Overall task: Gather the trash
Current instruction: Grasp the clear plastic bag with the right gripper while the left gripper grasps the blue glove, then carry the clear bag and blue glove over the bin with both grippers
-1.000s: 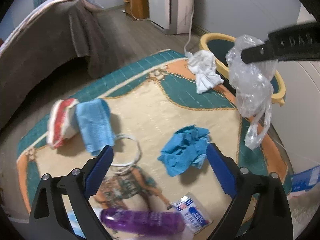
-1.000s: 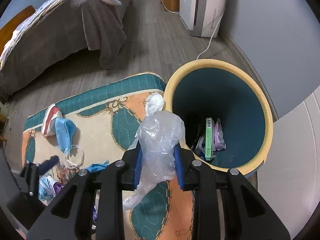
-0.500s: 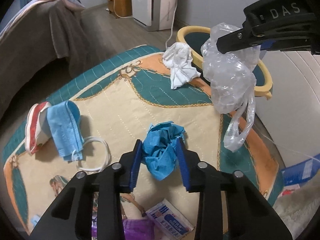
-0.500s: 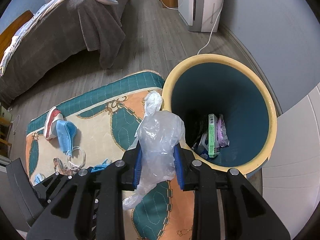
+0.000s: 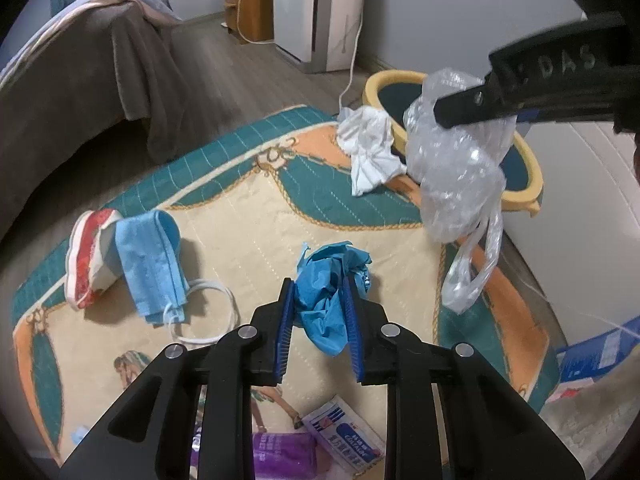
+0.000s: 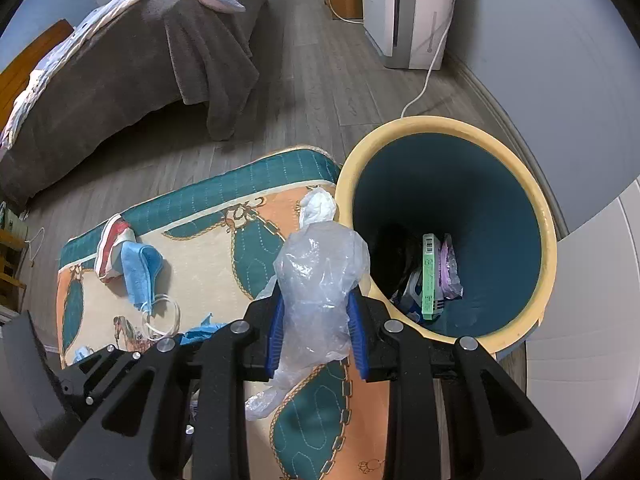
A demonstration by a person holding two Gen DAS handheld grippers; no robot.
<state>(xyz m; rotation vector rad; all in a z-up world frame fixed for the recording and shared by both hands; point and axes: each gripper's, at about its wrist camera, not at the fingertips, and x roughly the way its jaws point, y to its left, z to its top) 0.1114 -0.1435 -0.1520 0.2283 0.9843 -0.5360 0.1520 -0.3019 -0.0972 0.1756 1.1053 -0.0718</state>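
A crumpled blue paper wad (image 5: 330, 294) sits between the blue pads of my left gripper (image 5: 318, 296), whose jaws are closing and pressing on it above the patterned rug (image 5: 248, 220). My right gripper (image 6: 316, 316) is shut on a clear plastic bag (image 6: 320, 280), which hangs just left of the yellow-rimmed teal bin (image 6: 548, 240). In the left wrist view the same clear plastic bag (image 5: 456, 176) dangles in front of the bin (image 5: 528, 168). A white crumpled tissue (image 5: 370, 148) lies on the rug against the bin's rim.
On the rug lie a red-and-white shoe (image 5: 86, 256), a blue face mask (image 5: 150, 260), a white ring (image 5: 204, 312), a purple wrapper (image 5: 280, 456) and a small printed packet (image 5: 348, 436). The bin holds a green box (image 6: 429, 276). A bed (image 6: 120, 60) and a white appliance (image 6: 408, 8) stand beyond.
My left gripper went from wide open over the rug to closed around the blue paper wad and has lifted slightly. The right gripper kept the plastic bag still beside the bin.
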